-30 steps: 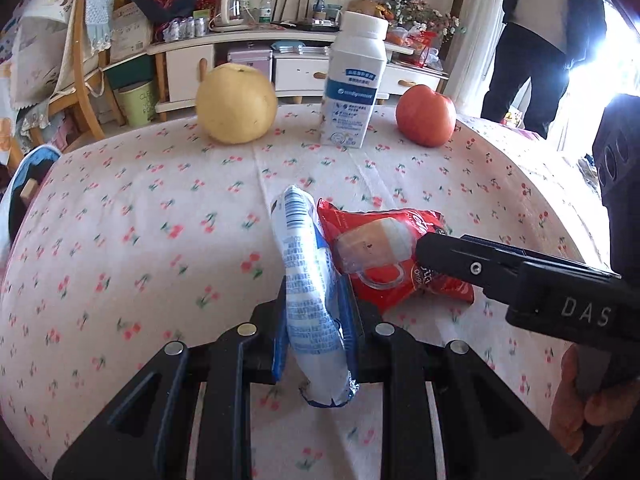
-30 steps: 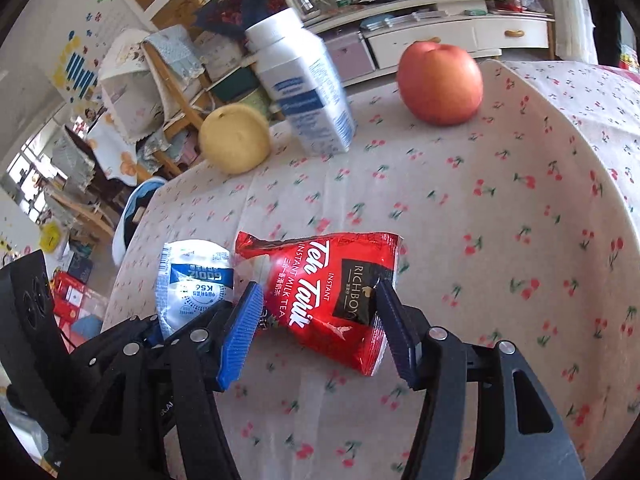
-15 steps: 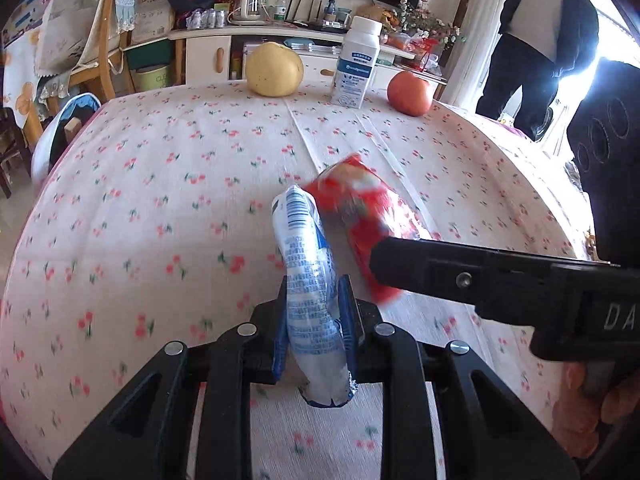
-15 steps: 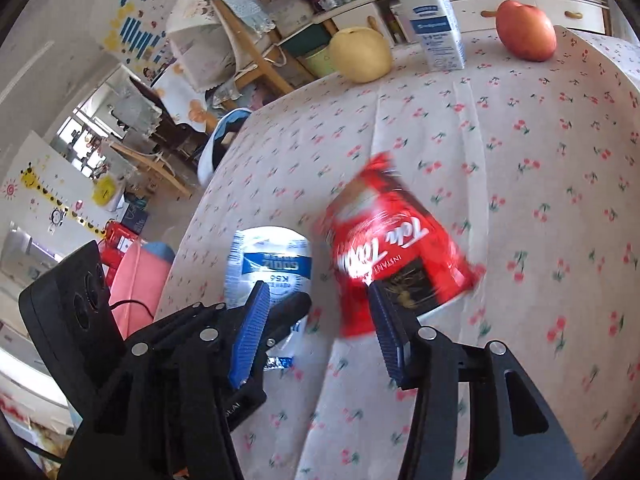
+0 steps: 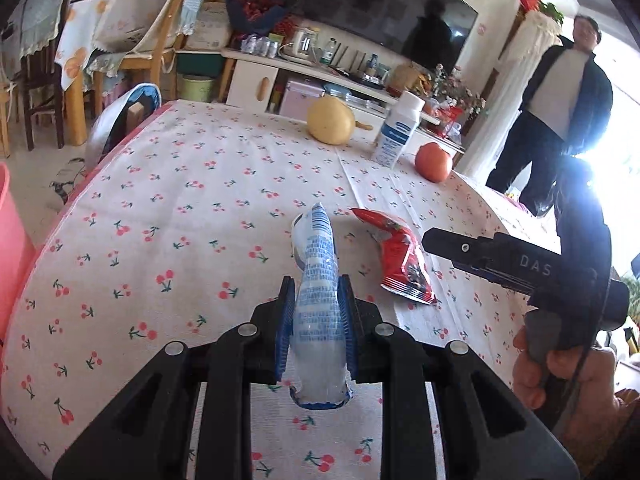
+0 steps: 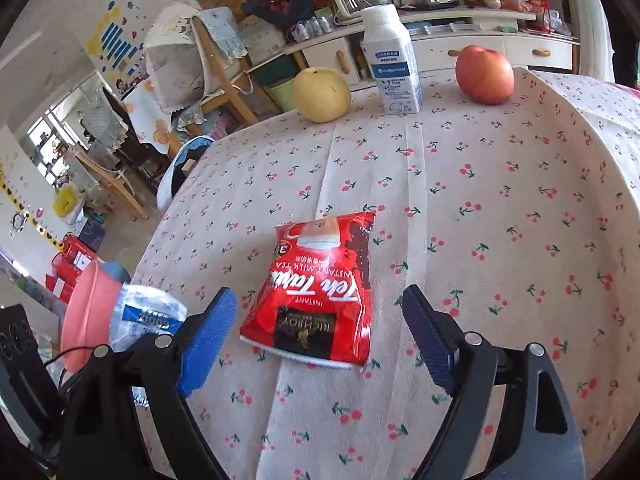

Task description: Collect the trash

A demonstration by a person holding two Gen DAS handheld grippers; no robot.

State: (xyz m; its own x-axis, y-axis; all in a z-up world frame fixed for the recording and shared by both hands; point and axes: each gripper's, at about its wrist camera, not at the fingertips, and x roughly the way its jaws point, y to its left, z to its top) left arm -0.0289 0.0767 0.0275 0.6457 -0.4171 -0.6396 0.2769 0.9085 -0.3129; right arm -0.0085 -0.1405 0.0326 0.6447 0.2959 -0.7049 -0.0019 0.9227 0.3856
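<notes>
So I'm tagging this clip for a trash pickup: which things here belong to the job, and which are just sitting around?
Part of the job:
- blue-and-white wrapper, clamped in the left gripper
- red milk tea packet, lying on the tablecloth before the open right gripper
- pink bin, probably

Just lying about:
- pear
- milk bottle
- apple

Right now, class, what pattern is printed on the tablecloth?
Small red cherries with green stems on a white tablecloth, clearest in the right wrist view.
</notes>
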